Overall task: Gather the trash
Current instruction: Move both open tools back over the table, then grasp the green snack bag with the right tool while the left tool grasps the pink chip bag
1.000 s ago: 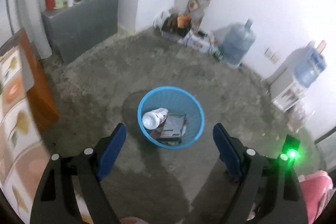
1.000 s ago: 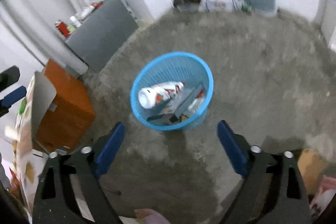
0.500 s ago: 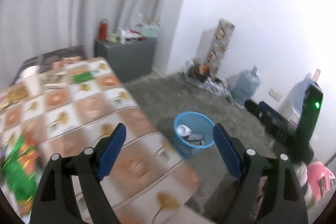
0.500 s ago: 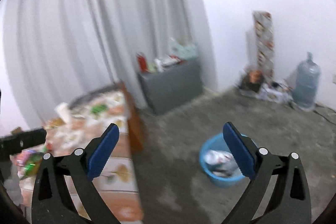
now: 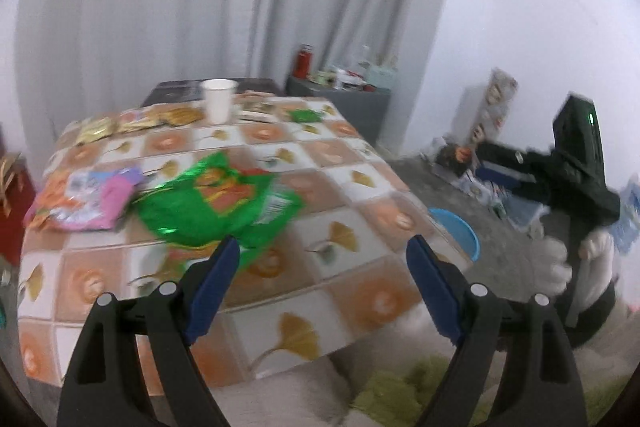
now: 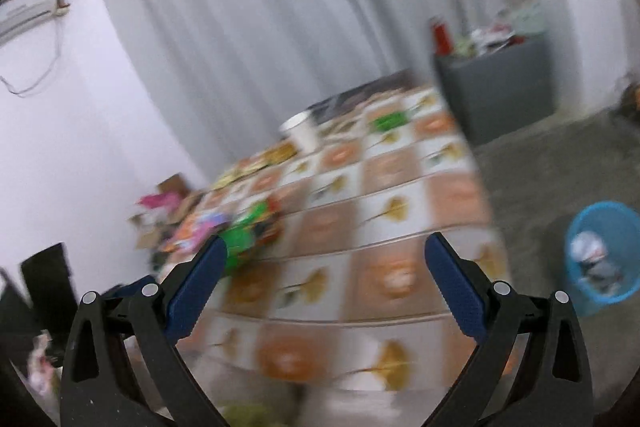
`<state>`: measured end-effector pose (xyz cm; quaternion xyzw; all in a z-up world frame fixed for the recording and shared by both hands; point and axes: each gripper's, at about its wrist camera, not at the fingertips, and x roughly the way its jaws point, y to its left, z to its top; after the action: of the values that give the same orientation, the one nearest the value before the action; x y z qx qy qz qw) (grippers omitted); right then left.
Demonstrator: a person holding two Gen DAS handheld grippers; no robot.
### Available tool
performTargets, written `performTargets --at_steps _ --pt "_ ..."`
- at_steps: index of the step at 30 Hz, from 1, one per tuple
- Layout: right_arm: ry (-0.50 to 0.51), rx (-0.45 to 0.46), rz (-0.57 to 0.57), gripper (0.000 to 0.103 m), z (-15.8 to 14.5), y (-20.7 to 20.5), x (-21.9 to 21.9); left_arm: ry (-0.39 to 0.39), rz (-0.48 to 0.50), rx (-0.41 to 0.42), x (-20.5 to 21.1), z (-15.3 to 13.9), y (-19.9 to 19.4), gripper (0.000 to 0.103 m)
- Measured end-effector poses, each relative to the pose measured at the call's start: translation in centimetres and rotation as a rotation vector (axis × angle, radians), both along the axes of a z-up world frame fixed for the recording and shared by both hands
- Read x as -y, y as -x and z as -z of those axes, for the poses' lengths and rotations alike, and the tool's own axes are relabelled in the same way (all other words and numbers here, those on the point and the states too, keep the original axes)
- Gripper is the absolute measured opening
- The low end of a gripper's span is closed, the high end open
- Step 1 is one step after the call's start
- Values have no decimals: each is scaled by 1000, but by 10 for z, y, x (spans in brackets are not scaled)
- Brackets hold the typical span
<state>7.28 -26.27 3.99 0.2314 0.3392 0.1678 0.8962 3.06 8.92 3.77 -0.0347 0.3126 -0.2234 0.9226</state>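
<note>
A green snack bag (image 5: 216,203) lies on the tiled-pattern table (image 5: 360,291), just beyond my open, empty left gripper (image 5: 323,259). A pink and orange wrapper (image 5: 88,199) lies to its left. A white paper cup (image 5: 217,100) and more wrappers (image 5: 136,121) stand at the far edge. The blue trash basket (image 6: 604,251) holds a bottle and sits on the floor right of the table; its rim shows in the left wrist view (image 5: 460,227). My right gripper (image 6: 326,263) is open and empty above the table; the green bag (image 6: 244,239) is by its left finger.
A grey cabinet (image 6: 496,87) with bottles stands by the curtain. The other gripper and a gloved hand (image 5: 568,187) are at the right in the left wrist view. Boxes and clutter (image 5: 472,163) line the far wall. A red-brown stand (image 5: 10,211) is left of the table.
Both grippers have swung up and left, away from the blue basket on the floor and over to the table with the wrappers. Both stay open and empty.
</note>
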Motion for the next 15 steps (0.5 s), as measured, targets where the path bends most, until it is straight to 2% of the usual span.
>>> performTargets --at_steps 3,5,9,11,13,15 --pt "-52 -43 -62 95 6 -9 -21 84 -97 -13 -41 -2 -12 83" --pt "-94 -78 -100 94 10 -18 -31 173 -184 -49 -72 1 -29 83" --pt "-213 -162 -137 90 28 -52 -43 493 -388 -208 -149 30 -73 83" --pt "-266 -213 -148 87 36 -68 -47 602 -417 -271 -170 47 -93 83" --pt "-296 -288 -141 83 46 -89 -52 685 -488 -320 -190 64 -110 82" --pt "-305 -350 -141 80 56 -106 -58 730 -574 -350 -206 77 -123 82"
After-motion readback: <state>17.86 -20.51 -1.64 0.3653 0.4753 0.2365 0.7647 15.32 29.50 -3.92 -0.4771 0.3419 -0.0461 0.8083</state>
